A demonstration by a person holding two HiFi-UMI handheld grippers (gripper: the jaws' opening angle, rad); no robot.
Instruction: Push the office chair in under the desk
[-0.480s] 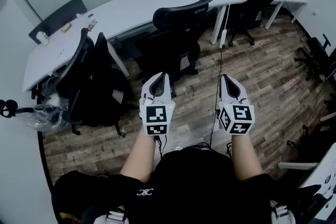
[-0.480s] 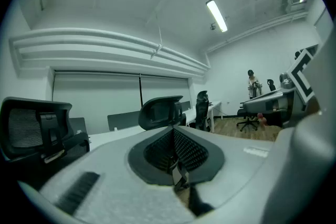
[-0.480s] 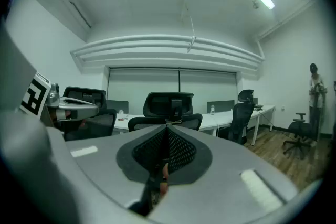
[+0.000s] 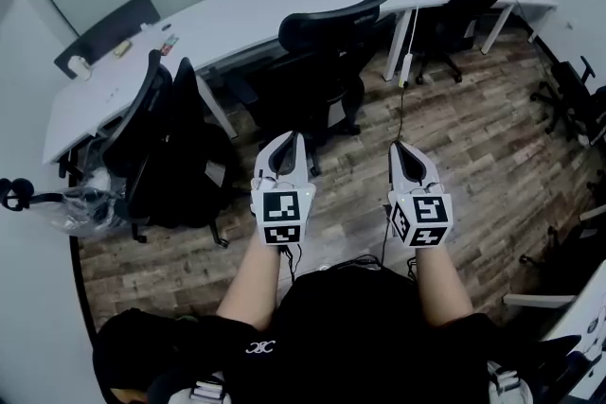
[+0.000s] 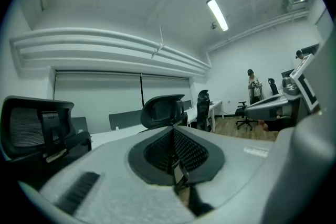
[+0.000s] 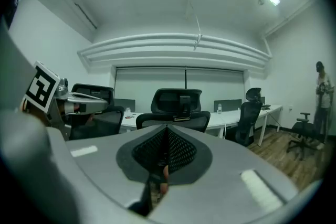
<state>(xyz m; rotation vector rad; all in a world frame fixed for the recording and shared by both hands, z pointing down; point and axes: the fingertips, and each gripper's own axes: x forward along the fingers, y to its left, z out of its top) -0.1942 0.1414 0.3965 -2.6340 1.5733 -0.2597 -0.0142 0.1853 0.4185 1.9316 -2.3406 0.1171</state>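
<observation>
Approaching looks like the step in hand. From the head view, the person is holding the left tongs (image 4: 289, 139) and the right tongs (image 4: 398, 149) side by side, near level, tips pointing forward over the floor (image 4: 473, 137). The chair (image 4: 322, 61) is standing ahead of both tips and well apart from them, its back turned toward the person and its seat out from the desk (image 4: 237, 19) beyond it. A second chair (image 4: 161, 147) is sitting ahead and left of the left tongs, and which one is meant I cannot say for sure; the one straight ahead seems likelier. Nothing is touching either pair of tongs.

From the left gripper view, the left tongs (image 5: 172, 131) are showing clenched – the jaws are meeting with nothing between them. The chair (image 5: 163, 111) is rising just past the tips, slightly left of their line.

From the right gripper view, the right tongs (image 6: 167, 134) are likewise clamped together and empty. The chair (image 6: 176, 105) is facing them almost dead ahead, with the desk (image 6: 226, 119) running behind it.

As I judge it, the next move is calling for a walk forward, then setting the closed tips flat against the upper backrest, one each side – and pressing evenly so the castors are rolling straight under the desk, not swivelling off.
</observation>
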